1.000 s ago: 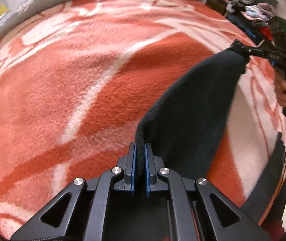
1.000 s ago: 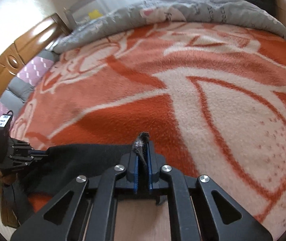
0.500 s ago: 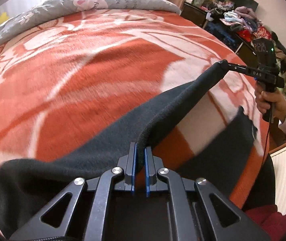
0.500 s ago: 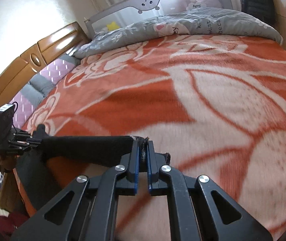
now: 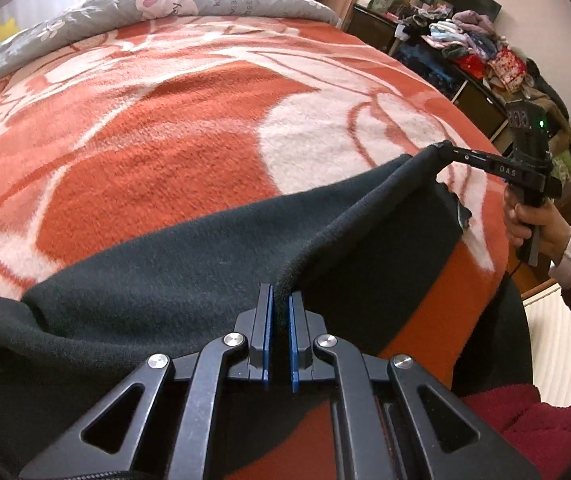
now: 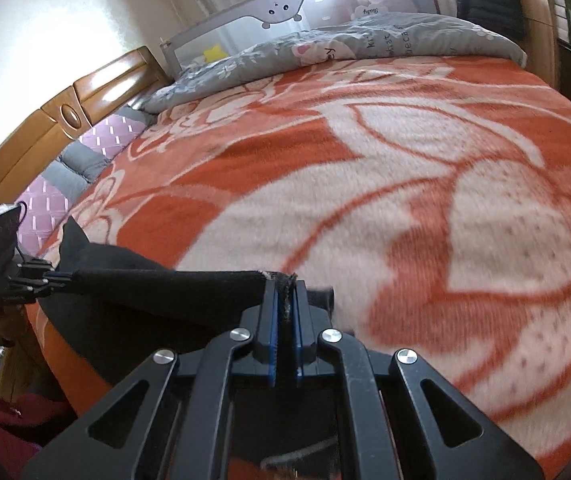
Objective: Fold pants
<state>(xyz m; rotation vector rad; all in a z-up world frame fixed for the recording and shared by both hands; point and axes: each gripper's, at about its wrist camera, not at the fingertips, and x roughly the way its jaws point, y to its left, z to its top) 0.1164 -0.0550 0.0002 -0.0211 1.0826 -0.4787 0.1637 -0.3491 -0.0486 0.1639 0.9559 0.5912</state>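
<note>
- Mid-fold: left tool (image 5: 280, 300) and right tool (image 6: 284, 286) each clenched on an edge of the dark pants (image 5: 189, 264), stretched above the bed's (image 5: 157, 152) near edge.
- Next, probably: lowering both evenly, edges aligned, then releasing.

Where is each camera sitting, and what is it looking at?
Left wrist view: sits on the left tongs, looking along them over the dark pants and orange blanket toward a cluttered shelf; shows the right hand and red sleeve.
Right wrist view: sits on the right tongs, looking over the blanket toward the wooden headboard and grey quilt; shows the left tongs.
Shared: both see the pants stretched between the two tongs, and each other's tongs.
</note>
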